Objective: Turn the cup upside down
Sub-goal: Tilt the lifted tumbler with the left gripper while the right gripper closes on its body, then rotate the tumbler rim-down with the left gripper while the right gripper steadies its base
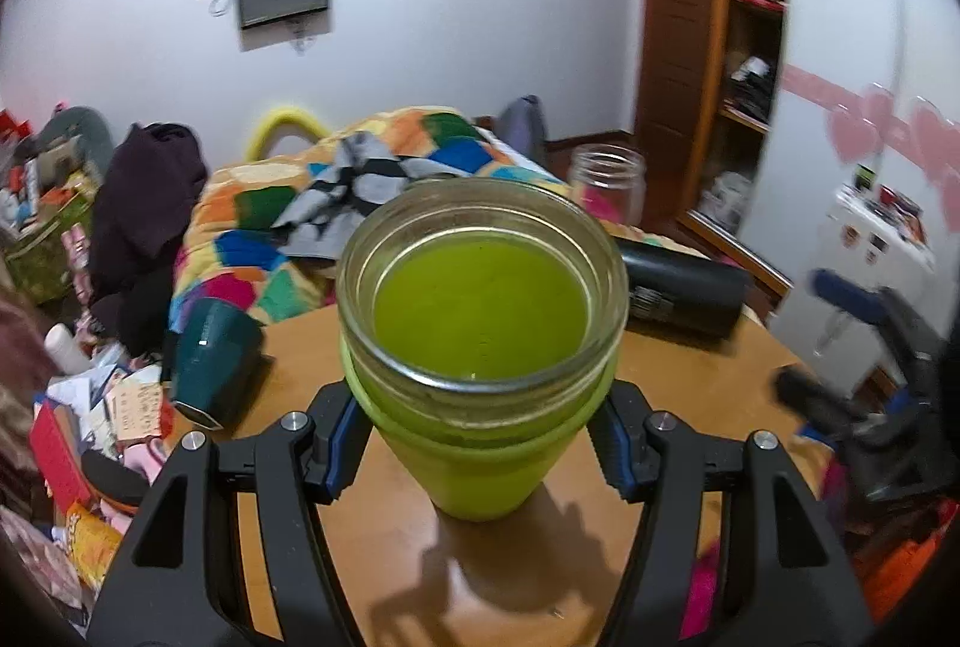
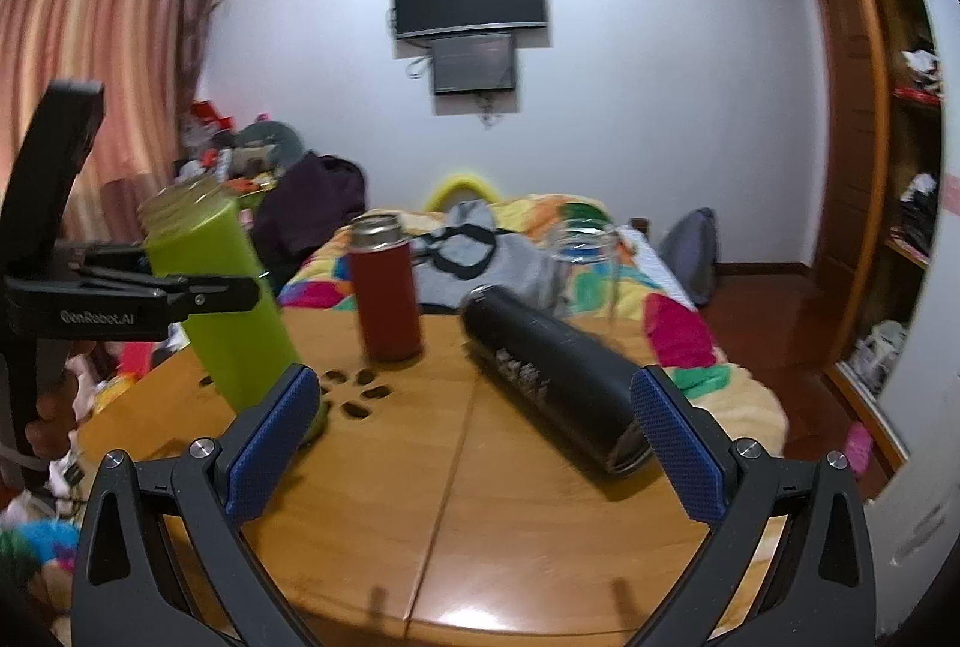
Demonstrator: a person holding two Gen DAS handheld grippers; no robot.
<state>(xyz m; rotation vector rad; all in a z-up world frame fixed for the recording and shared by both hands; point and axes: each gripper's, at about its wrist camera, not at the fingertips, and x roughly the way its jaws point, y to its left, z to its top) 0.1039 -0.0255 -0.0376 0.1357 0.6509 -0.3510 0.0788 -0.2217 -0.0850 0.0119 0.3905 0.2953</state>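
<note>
A green cup (image 1: 480, 443) with a clear threaded glass rim stands mouth-up, slightly tilted, on the round wooden table (image 1: 372, 557). My left gripper (image 1: 480, 443) is shut on the cup just below its rim. In the right wrist view the cup (image 2: 222, 305) shows at the left with the left gripper (image 2: 198, 296) clamped on it, its base on or just above the table (image 2: 480, 497). My right gripper (image 2: 480, 443) is open and empty above the table's near side, to the right of the cup.
A black bottle (image 2: 552, 377) lies on its side mid-table. A red flask (image 2: 387, 287) and a clear glass jar (image 2: 591, 269) stand at the back. A dark teal cup (image 1: 213, 362) lies tipped at the table's left edge. A cluttered bed is behind the table.
</note>
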